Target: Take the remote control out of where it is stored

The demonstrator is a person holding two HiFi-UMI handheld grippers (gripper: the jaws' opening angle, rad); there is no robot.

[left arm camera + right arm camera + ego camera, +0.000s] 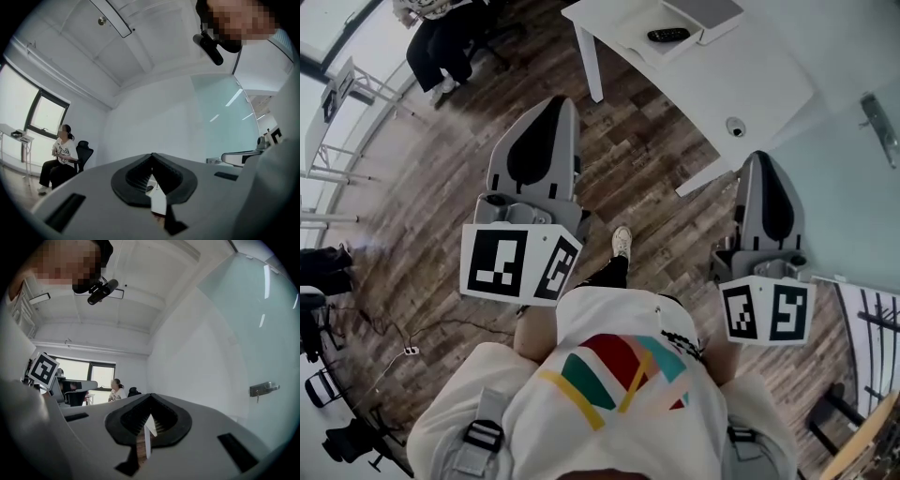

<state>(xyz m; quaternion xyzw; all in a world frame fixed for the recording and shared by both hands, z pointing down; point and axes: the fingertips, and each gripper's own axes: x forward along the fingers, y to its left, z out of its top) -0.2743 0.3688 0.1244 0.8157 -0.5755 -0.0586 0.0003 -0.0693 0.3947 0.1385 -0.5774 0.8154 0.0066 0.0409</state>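
Grey left gripper (548,108), right gripper (760,161) sit closed, empty.

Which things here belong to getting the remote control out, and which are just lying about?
Job: remote control; white desk it rests on; left gripper and right gripper, both shut, empty.
Lying about: small round object on the desk; seated person; door handle.

An office: white desk (750,80), swivel chair (85,151), glass partition (220,117).
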